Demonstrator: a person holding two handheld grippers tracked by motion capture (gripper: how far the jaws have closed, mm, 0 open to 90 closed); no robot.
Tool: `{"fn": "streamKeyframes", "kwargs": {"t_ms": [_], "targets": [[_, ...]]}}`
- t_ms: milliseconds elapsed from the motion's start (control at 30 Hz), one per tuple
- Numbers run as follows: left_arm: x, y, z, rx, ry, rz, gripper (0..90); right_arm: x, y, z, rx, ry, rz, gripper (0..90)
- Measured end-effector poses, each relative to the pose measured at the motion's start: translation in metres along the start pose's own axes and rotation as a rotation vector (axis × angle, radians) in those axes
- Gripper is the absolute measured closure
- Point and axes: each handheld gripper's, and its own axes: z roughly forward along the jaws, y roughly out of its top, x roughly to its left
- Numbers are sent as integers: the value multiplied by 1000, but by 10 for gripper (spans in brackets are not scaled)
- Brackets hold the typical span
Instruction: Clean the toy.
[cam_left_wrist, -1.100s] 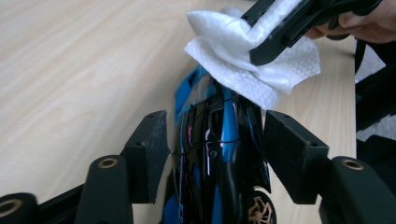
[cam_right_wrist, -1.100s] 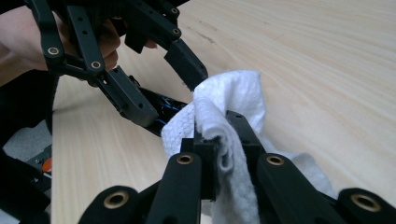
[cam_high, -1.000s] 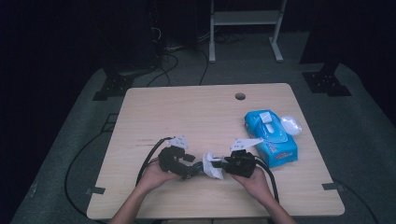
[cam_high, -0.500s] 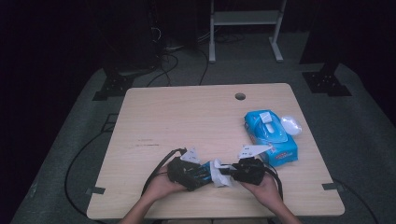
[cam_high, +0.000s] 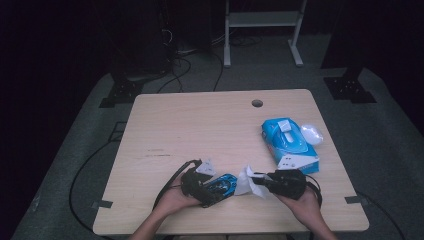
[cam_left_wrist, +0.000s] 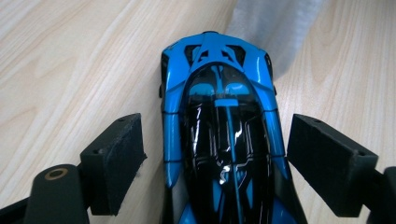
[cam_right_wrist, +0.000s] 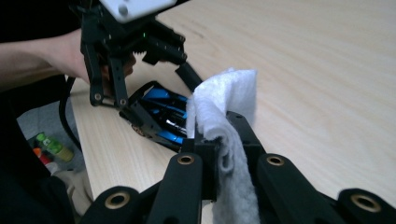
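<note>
right gripper (cam_high: 257, 181) with white wipe (cam_right_wrist: 224, 107) clamped has pulled away from blue toy car (cam_left_wrist: 224, 135); left gripper (cam_left_wrist: 215, 172) jaws just opened, pads clear of car between them

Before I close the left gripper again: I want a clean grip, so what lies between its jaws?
The blue toy car on the table, with gaps both sides, in the left gripper view.
</note>
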Motion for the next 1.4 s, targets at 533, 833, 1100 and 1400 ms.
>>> {"fn": "streamKeyframes", "kwargs": {"t_ms": [533,833,1100,1400], "targets": [[-2,3,14,58,36,34,164,-13,1,-20,-136,-2,71,836],[-5,4,21,88,49,57,164,-21,-7,-13,-80,-60,73,834],[-7,7,22,72,45,79,242,-37,-13,-18,-49,-133,97,831],[-7,6,20,62,44,90,258,-41,-24,-10,-2,-134,114,826]]}}
